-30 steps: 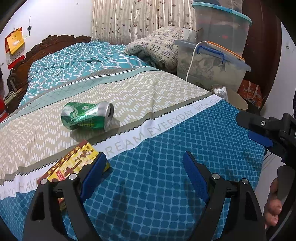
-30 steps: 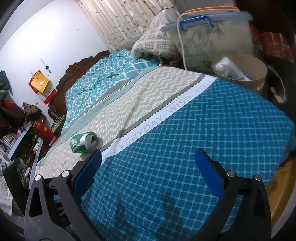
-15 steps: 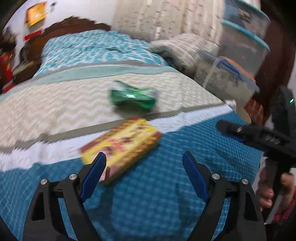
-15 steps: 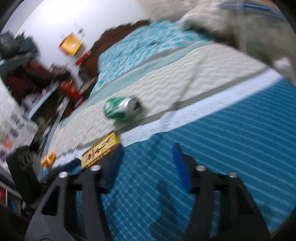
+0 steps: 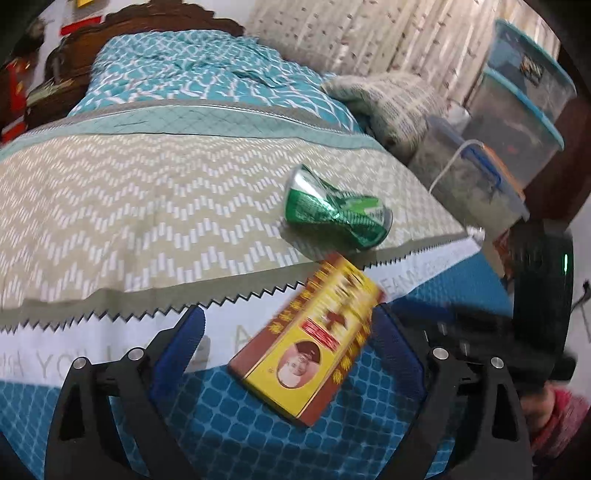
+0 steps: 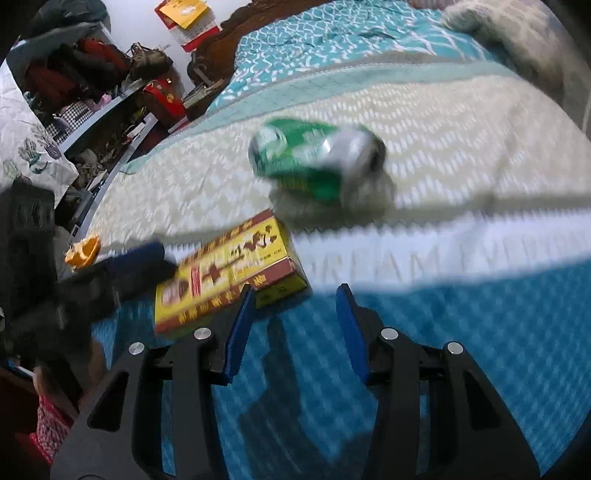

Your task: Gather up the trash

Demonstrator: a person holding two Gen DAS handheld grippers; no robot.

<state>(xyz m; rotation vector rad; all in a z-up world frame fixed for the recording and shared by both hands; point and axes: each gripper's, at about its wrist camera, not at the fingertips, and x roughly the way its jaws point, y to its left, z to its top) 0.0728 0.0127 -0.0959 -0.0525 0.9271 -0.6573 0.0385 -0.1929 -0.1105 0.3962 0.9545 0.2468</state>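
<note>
A crushed green can point(image 5: 336, 218) point(image 6: 314, 162) lies on its side on the beige band of the bedspread. Just in front of it a flat yellow and brown box point(image 5: 314, 339) point(image 6: 225, 273) rests across the white band and the blue squares. My left gripper point(image 5: 288, 312) hovers over the box with its jaws opening, one on each side of it, and the pads do not press it. My right gripper point(image 6: 294, 291) is half open and closing on nothing. It sits over blue fabric just right of the box's corner, with the can ahead of it.
The bed point(image 5: 147, 221) ends at a carved headboard point(image 5: 147, 18). A pillow point(image 5: 391, 99) and stacked plastic bins point(image 5: 517, 122) stand at the right. Cluttered shelves point(image 6: 74, 74) and an orange object point(image 6: 83, 251) lie off the bed's left side. A person's hand point(image 5: 546, 406) shows at right.
Both grippers have swung left toward the box and can. The box now lies between the left jaws. The right jaws have narrowed from wide open to about half.
</note>
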